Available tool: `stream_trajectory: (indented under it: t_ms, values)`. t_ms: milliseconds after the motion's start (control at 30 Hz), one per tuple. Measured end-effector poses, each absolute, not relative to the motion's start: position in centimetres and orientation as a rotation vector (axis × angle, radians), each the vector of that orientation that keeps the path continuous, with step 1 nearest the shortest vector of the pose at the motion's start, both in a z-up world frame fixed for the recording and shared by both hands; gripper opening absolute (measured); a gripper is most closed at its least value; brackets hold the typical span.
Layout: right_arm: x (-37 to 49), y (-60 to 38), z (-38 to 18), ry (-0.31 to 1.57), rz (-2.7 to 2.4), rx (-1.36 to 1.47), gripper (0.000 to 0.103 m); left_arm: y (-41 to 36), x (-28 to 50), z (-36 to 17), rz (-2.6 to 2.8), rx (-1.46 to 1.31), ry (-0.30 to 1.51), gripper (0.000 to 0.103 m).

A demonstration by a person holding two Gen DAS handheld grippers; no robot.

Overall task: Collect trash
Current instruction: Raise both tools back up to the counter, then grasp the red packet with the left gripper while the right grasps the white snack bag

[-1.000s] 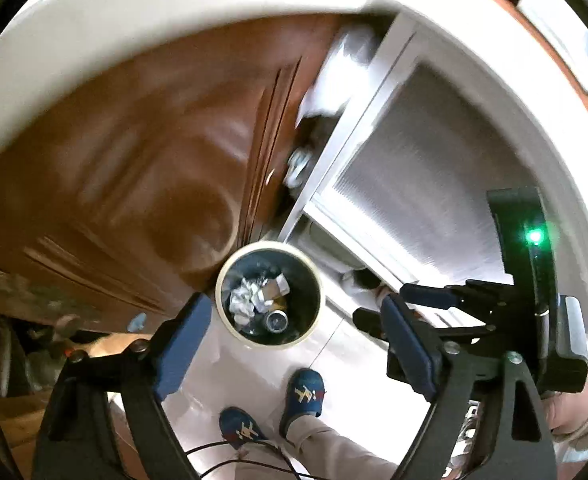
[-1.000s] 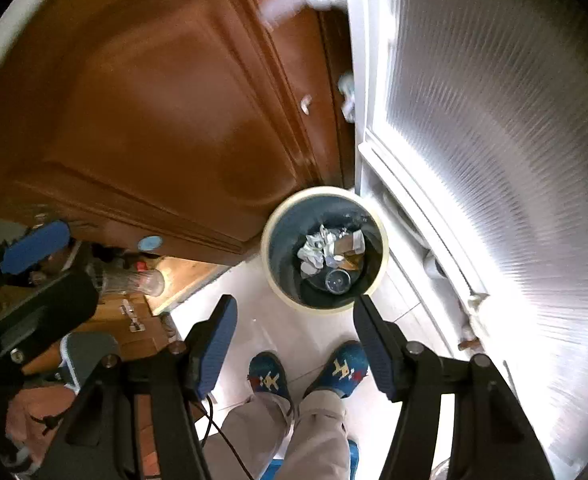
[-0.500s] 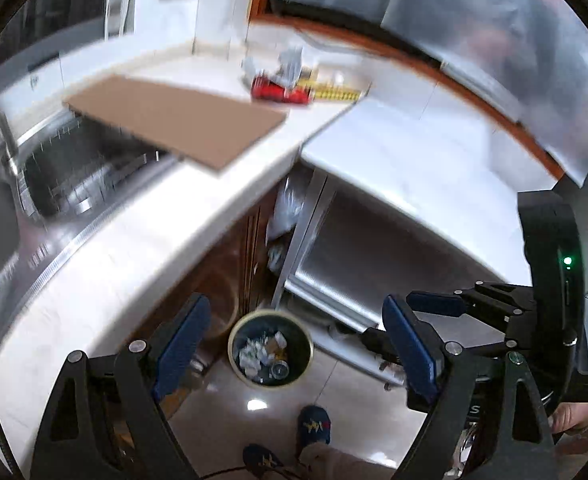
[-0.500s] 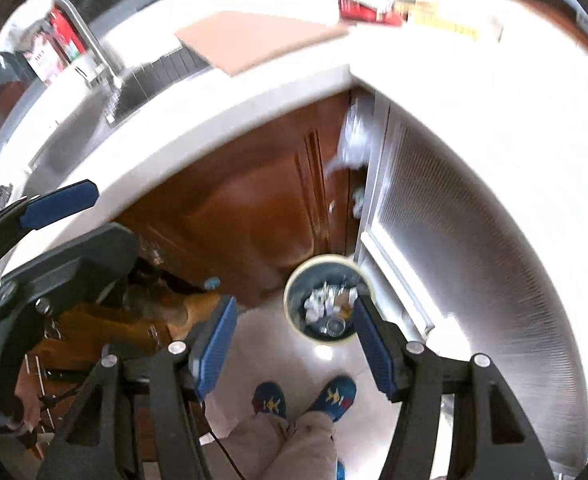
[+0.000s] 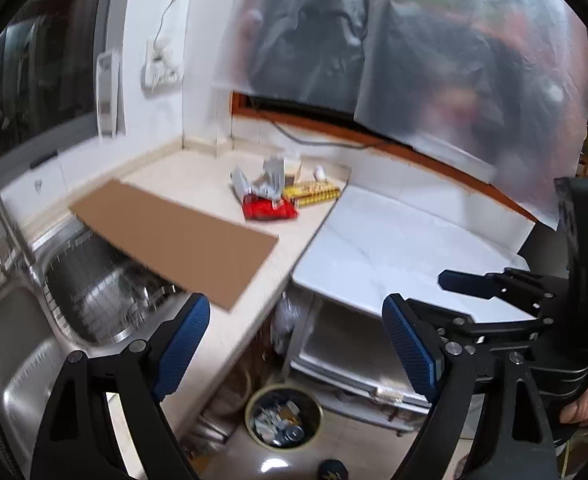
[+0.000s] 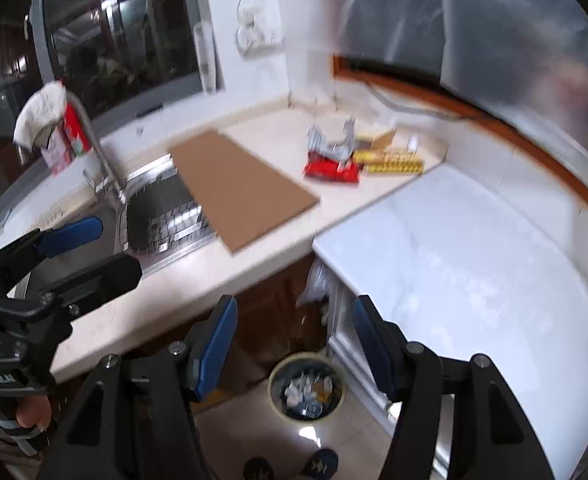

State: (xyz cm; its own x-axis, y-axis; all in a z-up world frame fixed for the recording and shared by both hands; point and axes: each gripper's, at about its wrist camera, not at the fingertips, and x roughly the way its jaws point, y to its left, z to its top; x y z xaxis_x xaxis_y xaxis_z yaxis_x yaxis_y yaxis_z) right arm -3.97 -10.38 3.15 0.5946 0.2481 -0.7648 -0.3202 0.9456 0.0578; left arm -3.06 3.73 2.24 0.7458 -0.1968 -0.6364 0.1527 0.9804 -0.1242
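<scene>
We hold the left gripper (image 5: 296,344) with jaws wide and empty, the right gripper (image 6: 296,344) with a narrower gap, also empty. Below both, the trash bin (image 6: 307,387) sits on the floor, part full. Beyond the bin, on the counter (image 6: 254,256): cardboard sheet (image 6: 240,184), then red wrapper (image 6: 331,171), yellow box (image 6: 392,162) and crumpled foil (image 6: 330,142) near the corner.

Black left tool (image 5: 296,340) and right tool (image 6: 294,344) carry blue pads, silver screws.
</scene>
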Motion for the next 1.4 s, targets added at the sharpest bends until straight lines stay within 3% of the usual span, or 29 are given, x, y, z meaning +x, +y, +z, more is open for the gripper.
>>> stream_trajectory:
  t_ms: [433, 867, 1167, 1400]
  values:
    - [1.3, -11.8, 7.3, 0.753, 0.254, -0.112, 0.061, 4.7, 5.3, 4.5, -0.139, -0.086, 0.664, 0.087]
    - [15.0, -15.1, 1.2, 0.867, 0.354, -0.099, 0.061, 4.4, 19.1, -1.4, -0.073, -0.143, 0.815, 0.087]
    - [25.3, -16.2, -3.6, 0.933, 0.449, -0.06, 0.06, 4.6, 29.7, -8.0, -0.011, -0.188, 0.957, 0.075]
    - [30.4, -13.8, -6.7, 0.972, 0.541, -0.033, 0.051, 5.3, 33.9, -11.3, 0.038, -0.197, 1.02, 0.064]
